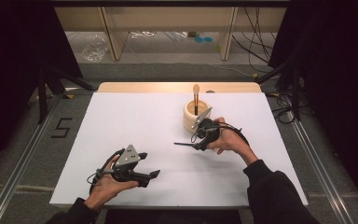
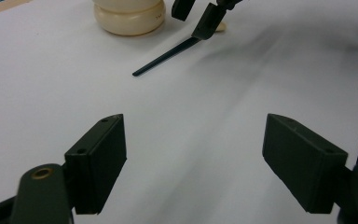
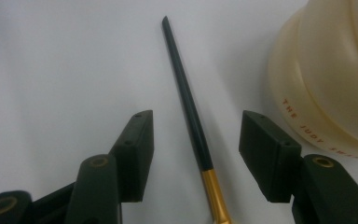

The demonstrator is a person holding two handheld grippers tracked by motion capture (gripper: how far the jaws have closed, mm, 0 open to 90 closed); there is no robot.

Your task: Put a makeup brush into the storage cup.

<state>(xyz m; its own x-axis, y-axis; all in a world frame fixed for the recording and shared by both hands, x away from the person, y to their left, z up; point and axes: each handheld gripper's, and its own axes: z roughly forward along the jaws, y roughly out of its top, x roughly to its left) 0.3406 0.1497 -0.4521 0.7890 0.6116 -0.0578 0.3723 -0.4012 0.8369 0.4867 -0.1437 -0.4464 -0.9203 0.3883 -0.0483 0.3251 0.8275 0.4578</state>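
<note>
Where frame cuts brush (image 3: 191, 116) head off, right hand-held gripper (image 3: 196, 149) jaws apart astride handle, left hand-held gripper (image 2: 193, 158) spread.

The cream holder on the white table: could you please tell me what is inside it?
One makeup brush stands upright in the cream holder, its pale bristle head up and its dark handle running down inside. The holder's wall hides the handle's lower end and whatever else lies at the bottom.

The white table (image 1: 135, 121) is evenly and brightly lit, seemingly from above, with soft shadows, dark surroundings, and slightly blurred close gripper views.
</note>
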